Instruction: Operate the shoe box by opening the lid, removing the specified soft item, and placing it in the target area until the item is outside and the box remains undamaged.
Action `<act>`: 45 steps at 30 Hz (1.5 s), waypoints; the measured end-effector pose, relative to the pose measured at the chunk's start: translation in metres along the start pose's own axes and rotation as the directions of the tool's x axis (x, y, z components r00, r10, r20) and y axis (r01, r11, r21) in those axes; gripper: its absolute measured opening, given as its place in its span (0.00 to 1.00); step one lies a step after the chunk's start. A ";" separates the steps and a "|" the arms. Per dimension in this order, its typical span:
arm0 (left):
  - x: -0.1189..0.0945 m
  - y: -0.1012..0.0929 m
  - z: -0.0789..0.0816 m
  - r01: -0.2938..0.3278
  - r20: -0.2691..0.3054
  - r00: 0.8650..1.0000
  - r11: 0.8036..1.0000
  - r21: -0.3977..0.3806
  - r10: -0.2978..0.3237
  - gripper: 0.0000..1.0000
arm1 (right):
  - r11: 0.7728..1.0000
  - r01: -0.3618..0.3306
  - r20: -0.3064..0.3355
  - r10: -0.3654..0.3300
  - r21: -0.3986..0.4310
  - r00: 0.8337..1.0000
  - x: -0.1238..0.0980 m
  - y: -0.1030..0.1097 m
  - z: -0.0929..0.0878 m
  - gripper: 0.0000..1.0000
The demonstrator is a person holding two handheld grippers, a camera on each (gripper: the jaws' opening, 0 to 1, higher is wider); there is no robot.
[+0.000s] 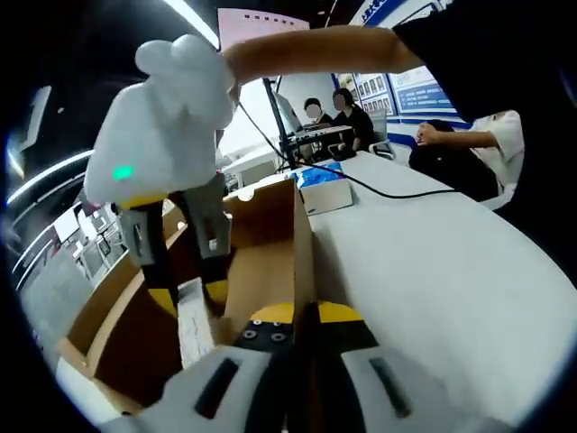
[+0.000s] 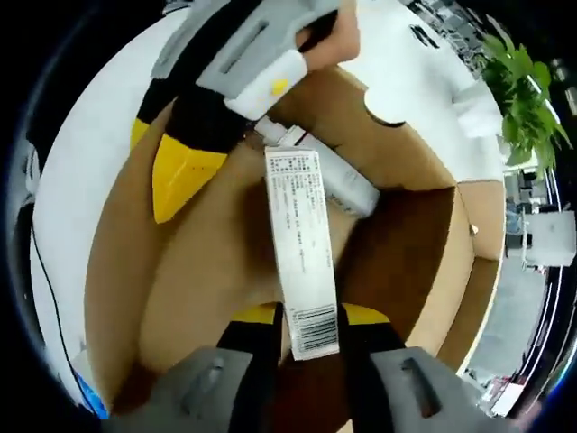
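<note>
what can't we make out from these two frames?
- Box floor: in the right gripper view the tube and the left gripper cover much of the box bottom; the rest is in shadow.
- Tube label: print too small and blurred to read.
- Tube: in the left gripper view the right gripper hides all but a white strip.
- Left gripper's hold: its jaws straddle the box wall; contact unclear.

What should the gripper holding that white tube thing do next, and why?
Probably lift it straight up, slowly. The right gripper is shut on the white tube, which is still down inside the open cardboard box. The left gripper is clamped on the box wall, so the box should stay put while the tube rises clear of the walls.
</note>
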State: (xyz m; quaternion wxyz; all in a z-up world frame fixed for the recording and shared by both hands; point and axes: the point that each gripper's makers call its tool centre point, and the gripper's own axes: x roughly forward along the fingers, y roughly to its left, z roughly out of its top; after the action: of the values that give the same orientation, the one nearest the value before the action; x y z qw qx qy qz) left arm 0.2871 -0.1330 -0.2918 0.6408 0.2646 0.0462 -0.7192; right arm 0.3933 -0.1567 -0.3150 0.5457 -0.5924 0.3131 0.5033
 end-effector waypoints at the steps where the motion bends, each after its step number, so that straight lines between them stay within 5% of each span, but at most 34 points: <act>1: 0.000 0.000 0.000 0.001 0.000 1.000 1.000 -0.002 -0.001 0.05 | 1.000 0.000 0.004 0.000 0.014 1.000 -0.002 0.002 -0.002 0.22; 6: 0.000 0.000 0.000 0.001 -0.001 1.000 1.000 -0.004 -0.001 0.05 | 0.972 -0.026 -0.027 0.033 0.232 0.999 -0.010 0.023 -0.024 0.21; 17: 0.001 0.002 0.000 -0.001 -0.001 1.000 1.000 -0.002 0.001 0.05 | 0.876 -0.031 -0.047 0.061 0.482 0.997 -0.021 0.049 -0.051 0.20; 26: 0.000 -0.001 0.000 -0.002 -0.002 1.000 1.000 -0.001 0.002 0.05 | 0.875 -0.027 -0.046 0.057 0.484 0.997 -0.022 0.052 -0.057 0.21; 28: 0.001 0.000 0.000 -0.002 -0.002 1.000 1.000 0.000 0.002 0.05 | 0.888 -0.031 -0.038 0.054 0.458 0.998 -0.023 0.054 -0.055 0.21; 34: 0.000 0.001 -0.001 -0.002 -0.001 1.000 1.000 0.000 0.002 0.05 | 0.918 -0.010 0.059 -0.014 0.397 0.998 -0.030 0.042 -0.034 0.45; 41: -0.001 -0.001 -0.001 -0.004 0.000 1.000 1.000 0.002 0.004 0.05 | 0.845 -0.020 0.204 -0.106 0.534 0.973 -0.031 0.034 -0.013 0.48; 45: -0.001 0.000 -0.001 -0.004 -0.001 1.000 1.000 0.002 0.005 0.05 | 0.787 0.023 0.240 -0.216 0.616 0.946 -0.023 0.026 -0.022 0.58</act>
State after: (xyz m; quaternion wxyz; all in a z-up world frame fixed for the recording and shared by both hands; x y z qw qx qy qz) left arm 0.2872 -0.1322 -0.2922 0.6421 0.2656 0.0452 -0.7177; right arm 0.3679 -0.1871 -0.3045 0.7781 -0.3226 0.3330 0.4238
